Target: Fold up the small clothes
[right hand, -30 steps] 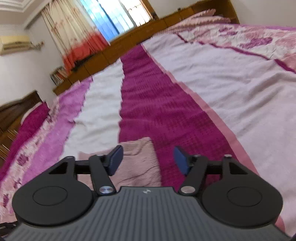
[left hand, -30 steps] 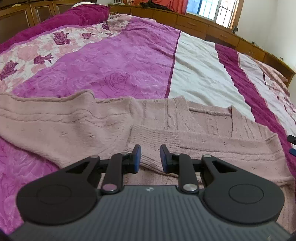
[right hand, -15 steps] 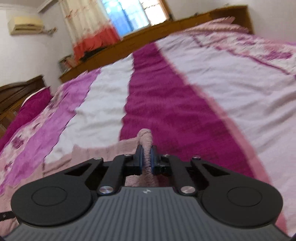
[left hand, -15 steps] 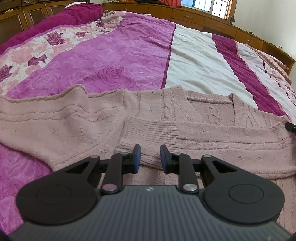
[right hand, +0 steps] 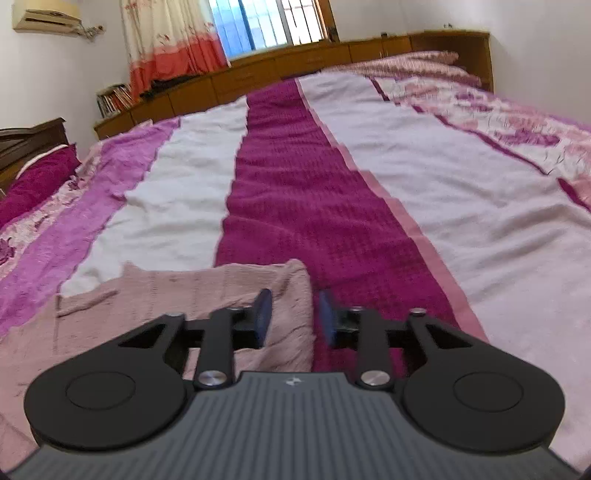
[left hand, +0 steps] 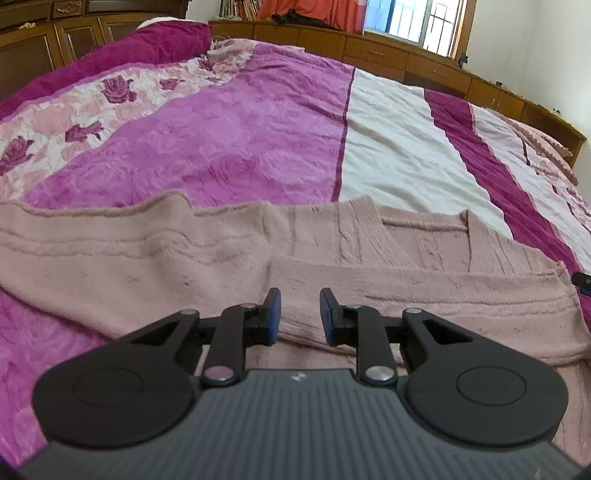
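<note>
A dusty-pink knit cardigan (left hand: 155, 258) lies spread on the bed, one sleeve (left hand: 424, 295) folded across its body. My left gripper (left hand: 298, 312) is open, low over the sleeve's cuff end, holding nothing. In the right wrist view the cardigan's right edge (right hand: 207, 291) lies flat on the bedspread. My right gripper (right hand: 291, 317) is open, its fingers straddling that edge, with knit between the pads but not clamped. The tip of the right gripper (left hand: 583, 280) shows at the far right of the left wrist view.
The bed (left hand: 399, 147) has a striped bedspread in purple, white and magenta, with a rose print on the left. Wooden cabinets (left hand: 388, 51) run along the far side under a window. A curtain (right hand: 173, 40) and an air conditioner (right hand: 46, 16) are on the far wall.
My right gripper shut on the cardigan's edge half a second ago and has now opened; the edge lies flat again. My left gripper stayed open and drifted slightly back.
</note>
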